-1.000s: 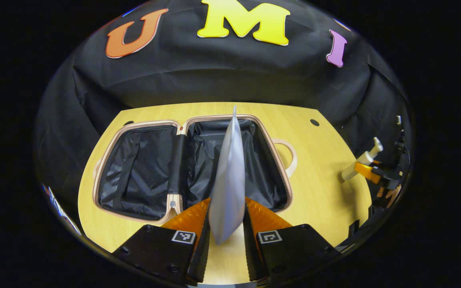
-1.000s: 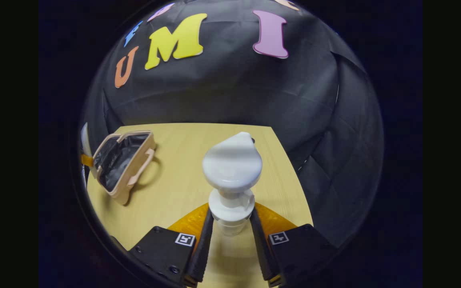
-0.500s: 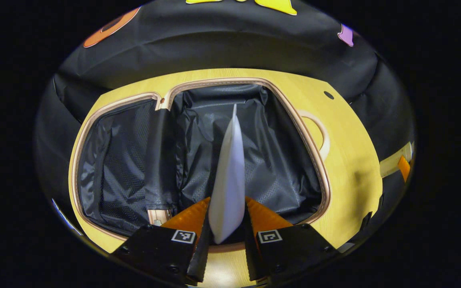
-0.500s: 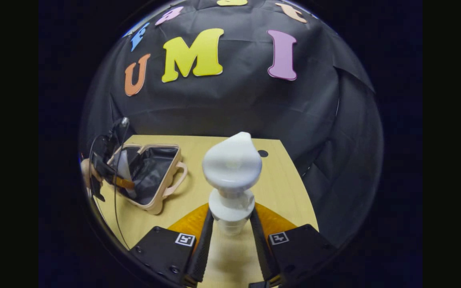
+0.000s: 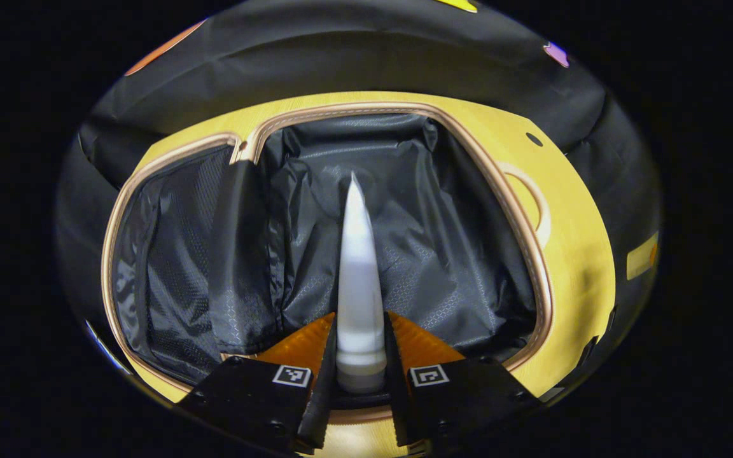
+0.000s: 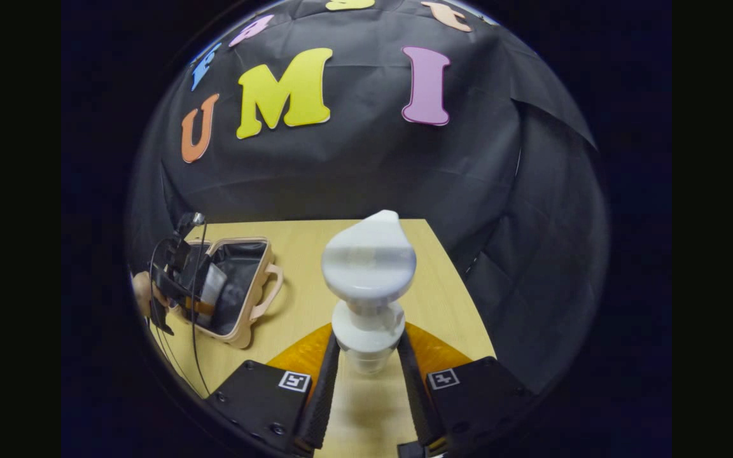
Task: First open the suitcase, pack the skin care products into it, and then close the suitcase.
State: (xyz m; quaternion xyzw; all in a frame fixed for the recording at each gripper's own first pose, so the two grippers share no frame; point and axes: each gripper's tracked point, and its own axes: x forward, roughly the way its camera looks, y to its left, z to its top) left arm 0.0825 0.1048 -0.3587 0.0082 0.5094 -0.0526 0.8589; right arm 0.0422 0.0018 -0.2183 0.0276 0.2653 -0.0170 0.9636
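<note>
The beige suitcase (image 5: 535, 267) lies open on the wooden table, its black lining showing in both halves. My left gripper (image 5: 359, 356) is shut on a white squeeze tube (image 5: 357, 267), held edge-on and pointing down into the right half with the handle. In the right gripper view the suitcase (image 6: 253, 312) lies at the far left, with the left gripper (image 6: 198, 302) and the tube (image 6: 212, 287) leaning into it. My right gripper (image 6: 366, 369) is shut on the neck of a white pump bottle (image 6: 368, 267), held above the table to the right of the suitcase.
The wooden table (image 6: 315, 267) has bare surface between the suitcase and the pump bottle. A hand (image 6: 144, 294) and cables follow the left gripper. The black booth wall closes in behind and to the right of the table. A small round hole (image 5: 534, 138) marks the table's far corner.
My left gripper has lowered farther into the suitcase's right half and the tube has turned more edge-on. My right gripper has kept its hold on the pump bottle and shifted only slightly.
</note>
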